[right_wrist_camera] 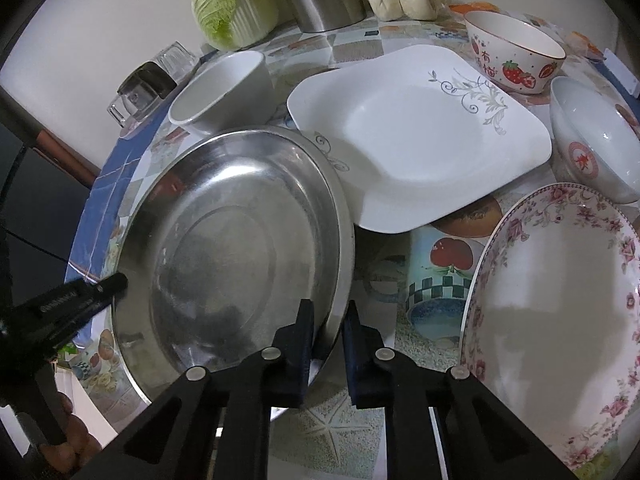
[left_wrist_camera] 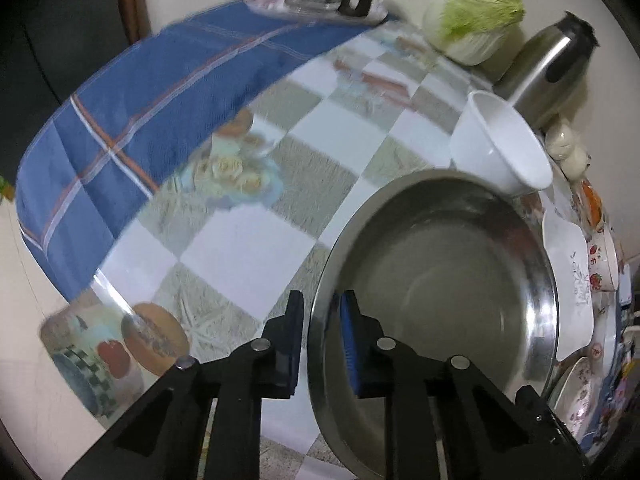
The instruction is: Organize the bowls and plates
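Between the fingers of the left gripper (left_wrist_camera: 320,312) stands the near rim of the steel plate (left_wrist_camera: 440,264), and the jaws are narrow, pressed on that rim. The right gripper (right_wrist_camera: 327,320) holds the same steel plate (right_wrist_camera: 224,248) at the opposite edge, its jaws also closed thin on the rim. So both grippers have this one plate, each from its own side.

Judged from how things lie, the organizing is only at its beginning. No stack is made yet. Just beyond the steel plate from the right gripper lies the square white plate (right_wrist_camera: 420,140), and the steel rim seems to lap over its near corner. To the right of the right gripper sits the floral plate (right_wrist_camera: 560,292), apart from the others. Further ahead are the plain white bowl (right_wrist_camera: 224,88), the strawberry bowl (right_wrist_camera: 516,52) and, at the far right, a white bowl with a red mark (right_wrist_camera: 592,140); each stands alone and none sits inside another.

Ahead and to the left of the left gripper the tablecloth (left_wrist_camera: 248,248) is bare, up to the blue cloth (left_wrist_camera: 140,92); this looks a good place for a pile of plates.

What is left, I think: to put the plates together, and then to nest the three bowls.
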`<action>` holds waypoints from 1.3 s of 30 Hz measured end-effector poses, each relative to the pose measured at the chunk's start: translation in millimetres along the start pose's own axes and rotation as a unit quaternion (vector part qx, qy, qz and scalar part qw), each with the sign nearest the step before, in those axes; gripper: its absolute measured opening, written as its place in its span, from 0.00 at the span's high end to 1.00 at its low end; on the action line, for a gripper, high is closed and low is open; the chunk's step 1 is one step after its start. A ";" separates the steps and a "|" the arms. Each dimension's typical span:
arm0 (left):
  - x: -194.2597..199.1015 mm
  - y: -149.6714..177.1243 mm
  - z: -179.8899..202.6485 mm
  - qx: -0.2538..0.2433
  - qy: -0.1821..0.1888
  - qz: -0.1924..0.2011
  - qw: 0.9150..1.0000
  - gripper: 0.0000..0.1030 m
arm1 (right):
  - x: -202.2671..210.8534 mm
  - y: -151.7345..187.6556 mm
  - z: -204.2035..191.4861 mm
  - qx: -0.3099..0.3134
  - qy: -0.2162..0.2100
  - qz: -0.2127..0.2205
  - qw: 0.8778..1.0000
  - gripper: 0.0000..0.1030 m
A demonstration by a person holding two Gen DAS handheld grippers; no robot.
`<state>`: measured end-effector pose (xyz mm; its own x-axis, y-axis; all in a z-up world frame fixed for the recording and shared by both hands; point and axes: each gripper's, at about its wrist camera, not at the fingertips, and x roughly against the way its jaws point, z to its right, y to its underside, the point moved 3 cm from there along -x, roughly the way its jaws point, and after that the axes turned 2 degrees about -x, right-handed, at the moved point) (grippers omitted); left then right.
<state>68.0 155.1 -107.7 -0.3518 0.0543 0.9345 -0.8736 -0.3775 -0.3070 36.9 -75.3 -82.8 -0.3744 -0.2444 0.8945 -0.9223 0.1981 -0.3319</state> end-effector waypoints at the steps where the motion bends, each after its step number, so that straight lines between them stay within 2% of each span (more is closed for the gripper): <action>1: -2.5 0.9 -2.3 0.009 0.011 -0.006 1.000 0.81 | -0.9 0.0 -0.1 0.000 0.000 0.000 1.000 0.86; 6: -9.2 4.5 -3.5 0.016 0.022 -0.020 0.999 0.83 | -3.8 0.0 -0.3 0.001 -0.004 -0.005 1.000 0.85; 9: -5.9 4.5 -1.2 0.013 0.020 -0.013 1.000 0.83 | -2.6 0.4 -2.1 0.005 -0.005 -0.004 1.000 0.85; 25: 43.5 -0.7 4.5 0.001 0.028 0.060 0.998 0.83 | 31.8 -2.1 -15.6 0.046 -0.015 0.048 0.998 0.81; 39: 70.0 8.6 27.5 -0.013 0.026 0.092 0.995 0.83 | 63.3 -3.9 -2.5 0.044 -0.035 0.077 0.995 0.80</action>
<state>45.1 130.3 -39.9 -0.5234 0.0348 0.8514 -0.8005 -0.3623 -0.4774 17.0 -89.2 -24.1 -0.5149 -0.2841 0.8088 -0.8571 0.1560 -0.4909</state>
